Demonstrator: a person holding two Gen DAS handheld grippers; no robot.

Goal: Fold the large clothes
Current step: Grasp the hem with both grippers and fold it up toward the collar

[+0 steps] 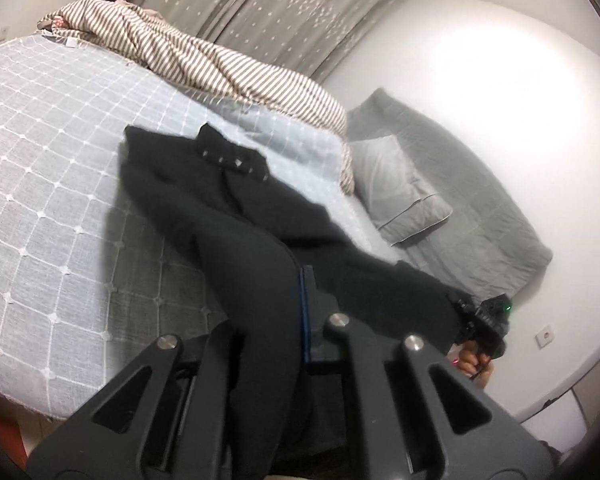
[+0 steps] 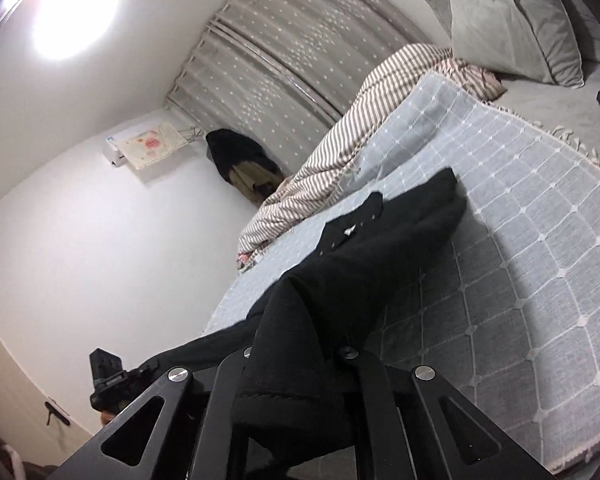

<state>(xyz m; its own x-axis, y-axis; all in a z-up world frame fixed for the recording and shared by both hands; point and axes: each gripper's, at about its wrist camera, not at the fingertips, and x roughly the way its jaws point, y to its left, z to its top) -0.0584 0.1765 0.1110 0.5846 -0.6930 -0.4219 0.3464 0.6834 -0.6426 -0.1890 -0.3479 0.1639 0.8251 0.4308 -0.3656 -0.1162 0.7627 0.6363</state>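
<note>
Black woolly coat [image 1: 228, 216] sags over checked bedspread [image 1: 40, 160]; left gripper [image 1: 284, 320] and right gripper [image 2: 296, 344] clamp its cloth.

Left tool [image 1: 284, 312] & right tool [image 2: 296, 344] both clamped on black cloth, raised, each pointing slightly down.

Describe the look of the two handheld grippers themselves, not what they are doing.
Both the left gripper and right gripper are matte black, with flat angular finger arms cut with triangular slots and pinned by round silver bolts. A thin blue edge runs along one left finger. Seen across, the right gripper's body shows a small green light.
</note>
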